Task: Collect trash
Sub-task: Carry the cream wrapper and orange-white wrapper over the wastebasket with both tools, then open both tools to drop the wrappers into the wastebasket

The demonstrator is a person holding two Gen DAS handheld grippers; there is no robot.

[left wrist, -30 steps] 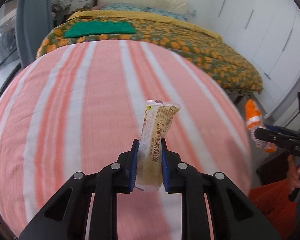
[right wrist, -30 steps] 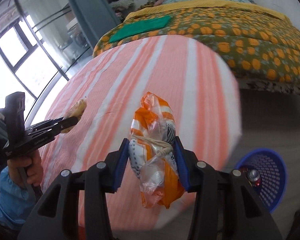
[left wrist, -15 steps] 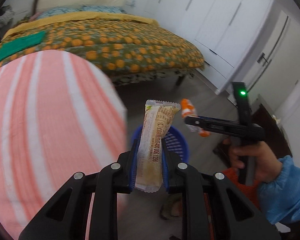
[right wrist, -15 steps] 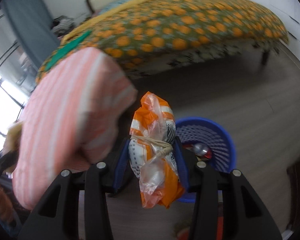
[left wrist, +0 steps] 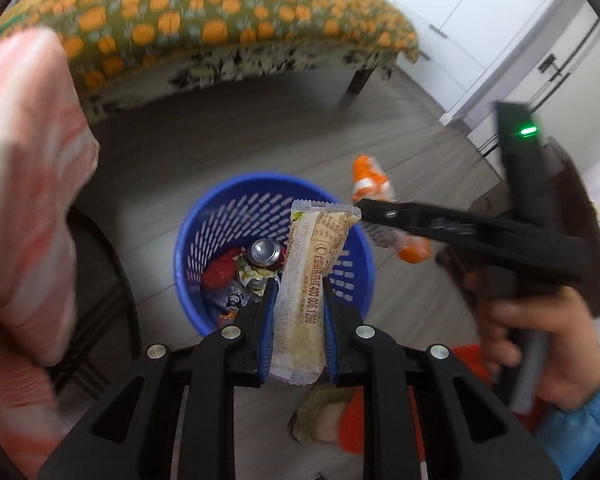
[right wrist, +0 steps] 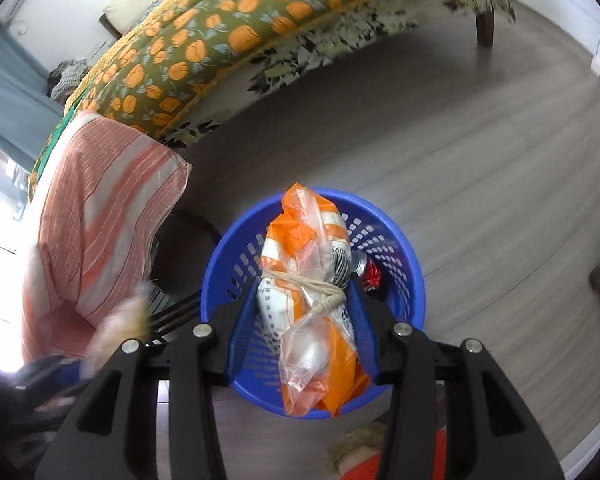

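My left gripper (left wrist: 298, 284) is shut on a beige snack wrapper (left wrist: 306, 280) and hangs over the blue perforated bin (left wrist: 196, 236) on the floor. Inside the bin lie a can (left wrist: 265, 251), a red wrapper and other scraps. My right gripper (right wrist: 302, 280) is shut on an orange-and-white plastic bag tied with string (right wrist: 312, 300), also above the bin (right wrist: 410, 276). In the left wrist view the right gripper (left wrist: 370, 204) reaches in from the right over the bin's rim, held by a hand (left wrist: 540, 340) in a blue sleeve.
A table with a pink-striped cloth (left wrist: 24, 200) stands left of the bin. Behind lies a bed with an orange-patterned green spread (right wrist: 260, 32) and a dark leg (right wrist: 485, 28). White wardrobe doors (left wrist: 480, 20) stand at the right, grey wood floor (right wrist: 460, 160) around.
Both grippers have swung off the striped table to the right and downward, and now hang over the blue bin with their trash still gripped.
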